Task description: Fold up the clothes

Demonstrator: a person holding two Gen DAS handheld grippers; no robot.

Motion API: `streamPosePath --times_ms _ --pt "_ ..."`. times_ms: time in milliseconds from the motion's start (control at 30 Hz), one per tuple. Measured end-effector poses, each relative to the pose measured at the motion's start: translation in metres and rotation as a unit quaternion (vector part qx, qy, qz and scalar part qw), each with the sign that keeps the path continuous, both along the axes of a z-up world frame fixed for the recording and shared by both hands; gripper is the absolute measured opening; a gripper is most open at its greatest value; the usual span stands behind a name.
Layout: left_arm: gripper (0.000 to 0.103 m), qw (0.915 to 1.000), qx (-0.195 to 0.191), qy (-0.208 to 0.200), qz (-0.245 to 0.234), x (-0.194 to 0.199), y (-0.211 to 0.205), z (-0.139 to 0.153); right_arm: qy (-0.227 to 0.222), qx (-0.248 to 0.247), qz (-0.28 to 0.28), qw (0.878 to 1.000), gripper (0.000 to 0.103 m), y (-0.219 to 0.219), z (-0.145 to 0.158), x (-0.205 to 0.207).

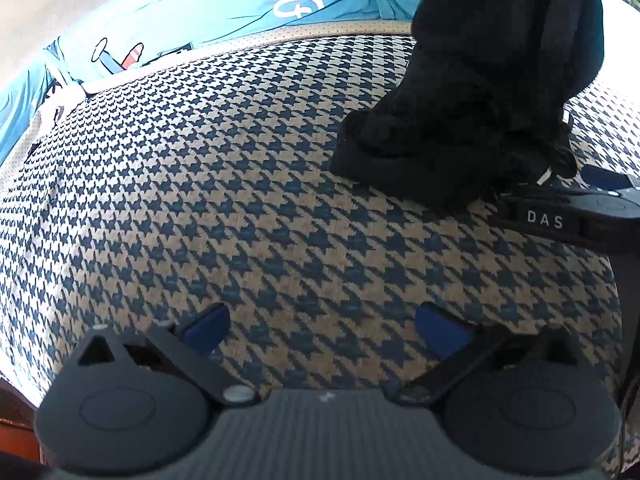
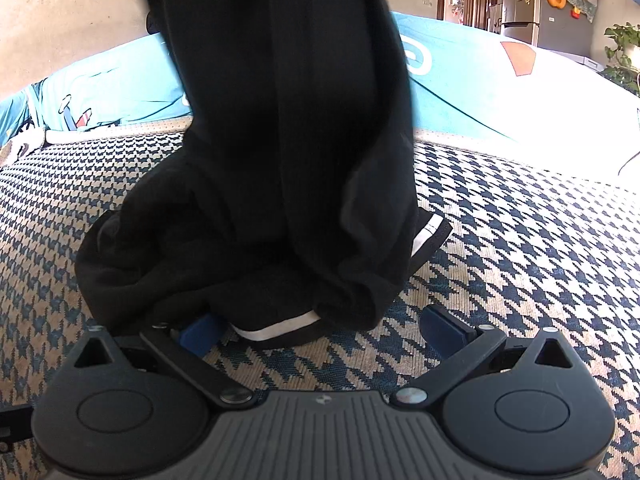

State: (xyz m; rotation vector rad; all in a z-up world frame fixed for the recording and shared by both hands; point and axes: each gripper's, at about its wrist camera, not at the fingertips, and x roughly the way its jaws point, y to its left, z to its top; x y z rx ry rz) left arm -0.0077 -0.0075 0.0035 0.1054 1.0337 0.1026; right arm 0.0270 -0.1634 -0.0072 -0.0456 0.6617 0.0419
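Nearest the lens in the left wrist view, the left gripper [image 1: 322, 326] stands wide open over bare houndstooth cover [image 1: 240, 184], its blue pads [image 1: 208, 326] holding nothing. At two o'clock a black garment [image 1: 476, 92] hangs down and bunches on the cover; its top is cut off by the frame. Beside it at three o'clock lies the right gripper [image 1: 560, 220], only partly seen.

From the right wrist view, the right gripper [image 2: 320, 330] also gapes wide, gripping nothing. The garment's lower folds hide part of its left pad [image 2: 200, 334]. What holds the cloth up cannot be seen. A teal sheet [image 2: 460, 80] lies behind at twelve o'clock.
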Motion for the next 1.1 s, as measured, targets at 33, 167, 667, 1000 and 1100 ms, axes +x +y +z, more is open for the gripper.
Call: streamPosePath --times_ms 33,167,667,1000,1100 --pt "0.103 1.0000 0.000 0.001 0.004 0.004 0.003 0.000 0.000 0.000 0.000 1.000 0.103 0.000 0.000 0.000" --pt "0.103 0.9999 -0.003 0.001 0.011 0.002 0.006 -0.001 0.000 -0.001 0.000 1.000 0.103 0.000 0.001 -0.001" --pt "0.103 0.9990 -0.003 -0.009 0.044 0.010 0.007 0.002 0.000 0.000 0.000 1.000 0.103 -0.001 -0.001 -0.005" --pt "0.103 0.9978 0.011 -0.020 0.062 0.041 0.010 0.001 -0.001 -0.001 0.000 1.000 0.103 0.001 -0.001 -0.003" --pt "0.103 0.9972 0.012 -0.022 0.070 0.055 0.011 0.000 -0.001 -0.001 0.000 1.000 0.103 0.001 0.000 -0.003"
